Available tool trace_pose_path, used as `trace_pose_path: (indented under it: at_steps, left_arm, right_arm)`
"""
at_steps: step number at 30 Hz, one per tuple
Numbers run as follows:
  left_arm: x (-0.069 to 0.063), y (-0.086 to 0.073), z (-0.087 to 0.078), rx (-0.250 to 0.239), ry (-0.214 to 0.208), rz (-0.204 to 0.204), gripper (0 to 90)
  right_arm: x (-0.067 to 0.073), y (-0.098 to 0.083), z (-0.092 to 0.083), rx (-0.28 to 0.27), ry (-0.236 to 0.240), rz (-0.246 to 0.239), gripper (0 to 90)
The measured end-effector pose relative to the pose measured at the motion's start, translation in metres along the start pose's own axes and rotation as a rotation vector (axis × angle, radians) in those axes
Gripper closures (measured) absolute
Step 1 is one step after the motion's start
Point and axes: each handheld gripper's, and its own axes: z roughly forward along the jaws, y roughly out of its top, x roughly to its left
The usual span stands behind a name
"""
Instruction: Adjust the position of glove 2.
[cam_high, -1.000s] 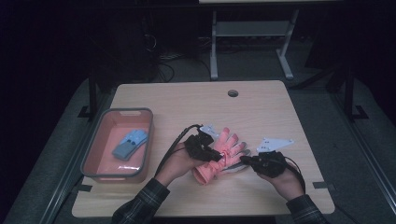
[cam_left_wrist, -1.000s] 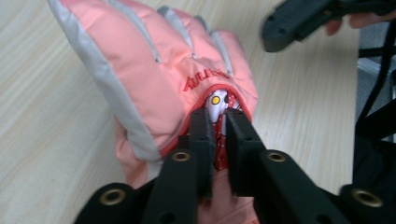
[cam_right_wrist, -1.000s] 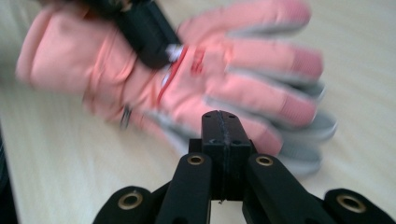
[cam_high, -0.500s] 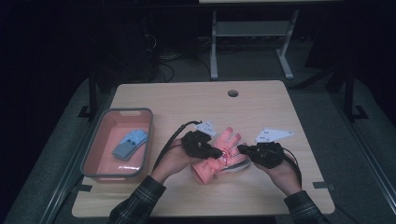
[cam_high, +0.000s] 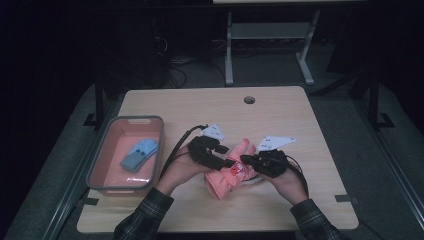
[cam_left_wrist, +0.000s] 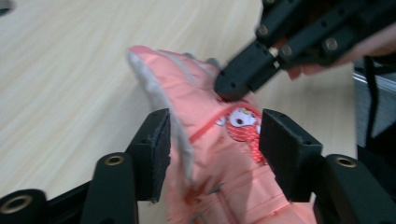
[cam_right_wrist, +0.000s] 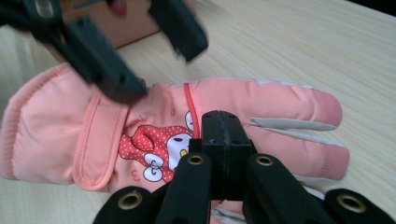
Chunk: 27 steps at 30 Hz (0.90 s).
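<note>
Puffy pink glove (cam_right_wrist: 187, 126) with a cartoon patch lies on the wooden surface (cam_high: 280, 110), left claw (cam_left_wrist: 215, 144) spread wide around it, right claw (cam_right_wrist: 223, 140) clenched tight above it.

One wooden table (cam_high: 300, 120) carries everything. On it lies one pink glove (cam_high: 231, 172), which bears one cartoon patch (cam_right_wrist: 156, 151) with a spotted bow. There is one pink tub (cam_high: 100, 165) with a grey rim, and inside it one blue object (cam_high: 138, 154), too small to identify. Two grippers are present, the left gripper (cam_high: 226, 161) and the right gripper (cam_high: 246, 160), each with two black jaws and each held in one hand. Two white three-cornered plates show, one on each gripper. The tabletop has one round hole (cam_high: 249, 100). Two plaid sleeves enter from the bottom.
</note>
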Motion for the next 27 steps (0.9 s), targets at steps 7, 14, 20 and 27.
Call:
trace_pose_path:
  at_steps: [7, 14, 20, 27]
  left_arm:
    - [0.014, -0.009, -0.003, 0.022, 0.036, -0.072, 33.3]
    - [0.019, -0.02, 0.013, 0.057, 0.009, -0.121, 21.3]
    - [0.028, -0.021, 0.028, 0.079, -0.041, -0.145, 16.3]
    - [0.035, -0.025, 0.034, 0.083, -0.049, -0.173, 14.0]
  right_arm:
    - [0.0, -0.007, 0.026, 0.081, -0.008, 0.006, 90.0]
    - [0.002, -0.014, 0.035, 0.105, -0.031, 0.003, 90.0]
    - [0.004, -0.016, 0.035, 0.105, -0.036, 0.0, 90.0]
    - [0.0, -0.018, 0.019, 0.099, -0.056, -0.01, 90.0]
